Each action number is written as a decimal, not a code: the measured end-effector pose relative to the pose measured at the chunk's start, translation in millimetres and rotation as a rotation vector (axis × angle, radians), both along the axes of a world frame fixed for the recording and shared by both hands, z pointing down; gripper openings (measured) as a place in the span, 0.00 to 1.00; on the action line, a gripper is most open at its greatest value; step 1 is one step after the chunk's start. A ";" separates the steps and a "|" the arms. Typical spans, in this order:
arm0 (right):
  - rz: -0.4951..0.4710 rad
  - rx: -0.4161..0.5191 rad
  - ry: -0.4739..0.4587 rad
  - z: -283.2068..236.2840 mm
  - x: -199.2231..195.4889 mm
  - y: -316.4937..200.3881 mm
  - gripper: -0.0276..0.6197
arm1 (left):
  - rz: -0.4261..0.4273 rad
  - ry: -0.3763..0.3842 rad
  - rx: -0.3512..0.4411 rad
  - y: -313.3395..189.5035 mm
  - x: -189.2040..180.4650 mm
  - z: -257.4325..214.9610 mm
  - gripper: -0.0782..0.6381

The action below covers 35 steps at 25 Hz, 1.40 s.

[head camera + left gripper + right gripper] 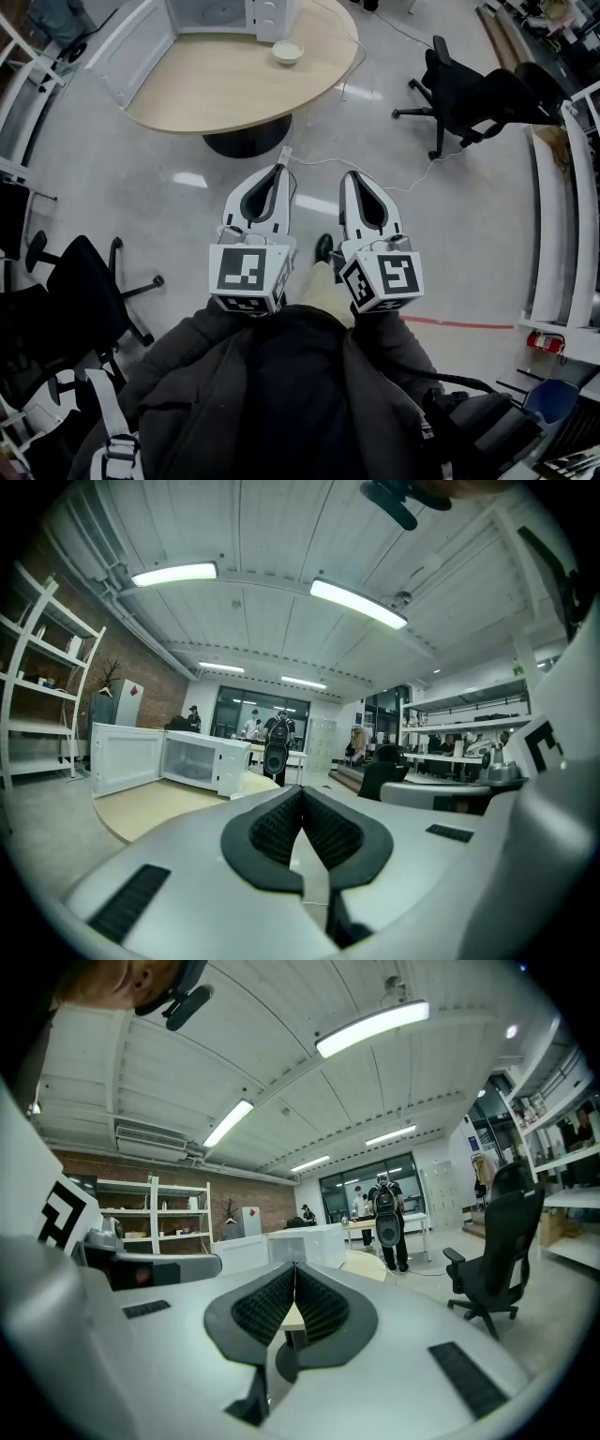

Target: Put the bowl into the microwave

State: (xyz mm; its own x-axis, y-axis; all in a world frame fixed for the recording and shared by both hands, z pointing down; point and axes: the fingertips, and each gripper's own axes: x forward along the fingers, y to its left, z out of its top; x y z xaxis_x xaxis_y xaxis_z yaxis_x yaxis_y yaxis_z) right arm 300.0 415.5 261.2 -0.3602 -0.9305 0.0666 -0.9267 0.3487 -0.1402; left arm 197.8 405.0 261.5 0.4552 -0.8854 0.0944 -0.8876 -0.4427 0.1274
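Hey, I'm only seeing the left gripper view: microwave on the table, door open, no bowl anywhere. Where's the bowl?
Observer: The head view shows the white bowl on the table, just in front of the microwave, at its control-panel end.
Operator: Is the right gripper carrying anything?
Observer: No. The right gripper is shut with nothing between its jaws.
Operator: Am I at the table yet?
Observer: Not yet. In the head view the left gripper and the right one hang over the floor, short of the table's near edge.
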 end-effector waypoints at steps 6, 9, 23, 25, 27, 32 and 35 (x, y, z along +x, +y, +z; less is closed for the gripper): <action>0.019 -0.040 -0.031 22.9 34.7 -39.4 0.05 | 0.025 -0.073 -0.057 -35.4 40.4 18.6 0.12; 0.008 -0.050 -0.038 31.8 54.3 -65.4 0.05 | 0.027 -0.105 -0.108 -61.9 65.9 32.7 0.12; -0.192 -0.083 -0.108 31.8 109.1 -164.7 0.05 | -0.103 -0.157 -0.100 -148.9 142.0 17.8 0.12; -0.202 -0.072 -0.112 23.9 108.6 -172.6 0.05 | -0.130 -0.153 -0.083 -153.7 135.9 8.3 0.12; -0.212 -0.062 -0.114 17.5 110.7 -182.5 0.05 | -0.151 -0.152 -0.077 -158.8 134.1 3.2 0.12; -0.241 -0.047 -0.115 11.8 103.8 -197.3 0.05 | -0.192 -0.145 -0.067 -167.7 123.6 -0.6 0.12; -0.260 -0.045 -0.108 12.9 94.7 -205.4 0.05 | -0.214 -0.130 -0.060 -175.3 113.4 0.5 0.12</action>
State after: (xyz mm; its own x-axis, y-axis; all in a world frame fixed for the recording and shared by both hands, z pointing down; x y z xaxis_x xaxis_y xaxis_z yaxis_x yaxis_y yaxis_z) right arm 394.7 210.1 274.2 -0.5935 -0.8030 0.0536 -0.7859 0.5639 -0.2538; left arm 311.2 229.7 262.0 0.2385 -0.9514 0.1949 -0.9709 -0.2380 0.0263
